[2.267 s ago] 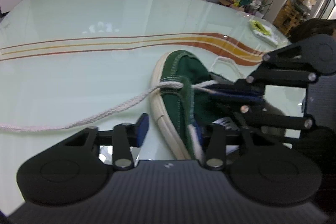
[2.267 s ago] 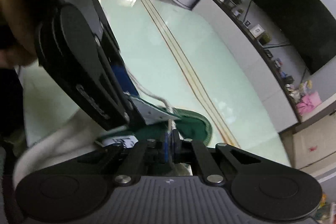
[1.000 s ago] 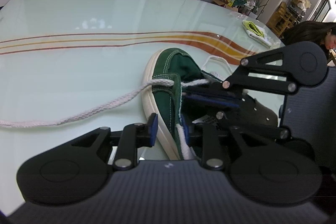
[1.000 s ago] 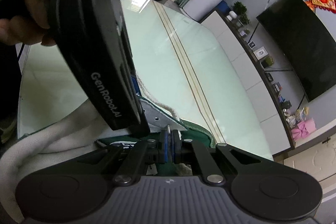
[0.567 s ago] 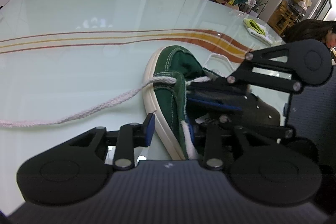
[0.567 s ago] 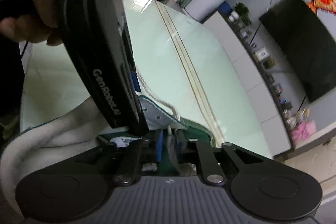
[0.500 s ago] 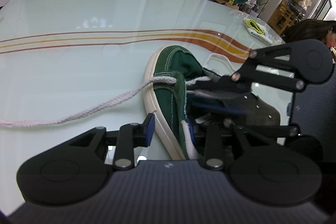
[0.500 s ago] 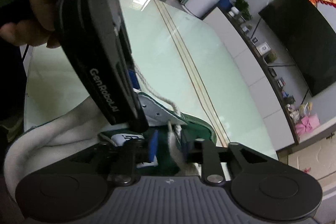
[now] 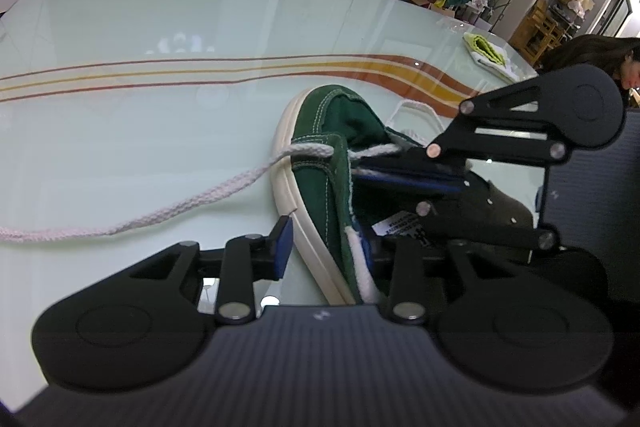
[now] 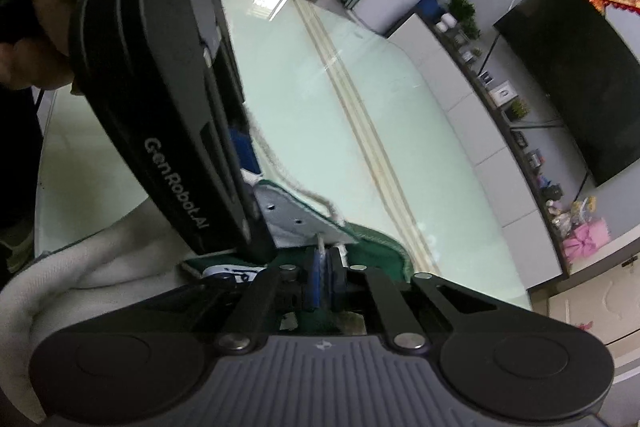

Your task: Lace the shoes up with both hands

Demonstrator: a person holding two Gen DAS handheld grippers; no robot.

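Glass table (image 9: 160, 131) bearing a green shoe (image 9: 320, 171) near its striped band. Left gripper (image 9: 326, 247) spread wide, straddling the shoe's side wall and sole. Right gripper (image 10: 326, 267) pinched closed on the white lace (image 10: 320, 239) above the shoe's tongue.

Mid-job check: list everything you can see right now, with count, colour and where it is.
shoe: one, green with cream sole, on the table between the grippers
shoelace: one, white, trailing left from an eyelet across the table
table: one, pale green glass with orange and brown stripes
folded cloth: one, yellow-green and white, far right table edge
left gripper: black, blue pads, jaws apart around the shoe's side
right gripper: black, blue pads, closed on the shoelace
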